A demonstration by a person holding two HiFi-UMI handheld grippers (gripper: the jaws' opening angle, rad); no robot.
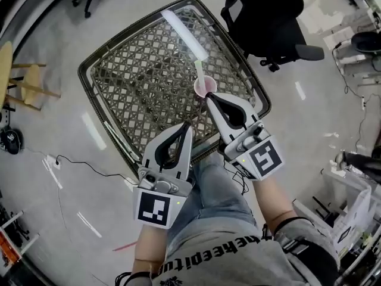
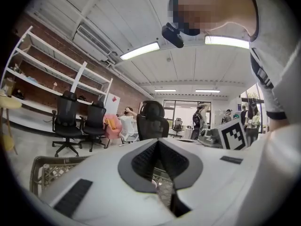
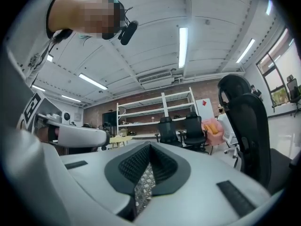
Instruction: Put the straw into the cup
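Observation:
A small pink cup (image 1: pixel 204 86) stands on the woven rattan table (image 1: pixel 137 82) near its right front edge. A pale straw (image 1: pixel 199 70) rises out of the cup and leans toward the far side. My right gripper (image 1: pixel 208 96) hovers just in front of the cup, shut, with nothing between its jaws (image 3: pixel 150 145). My left gripper (image 1: pixel 188 126) is lower left of it, over the table's front edge, and also looks shut and empty (image 2: pixel 157 141). Through the gap under the left jaws a bit of the pink cup (image 2: pixel 153 182) shows.
A black office chair (image 1: pixel 268 16) stands close behind the table's right corner. A wooden stool (image 1: pixel 24 82) is at the far left, and a cable (image 1: pixel 77 165) lies on the floor. The person's jeans-clad legs (image 1: pixel 208 207) are under the grippers. A bright strip of ceiling light (image 1: pixel 184 28) reflects on the table top.

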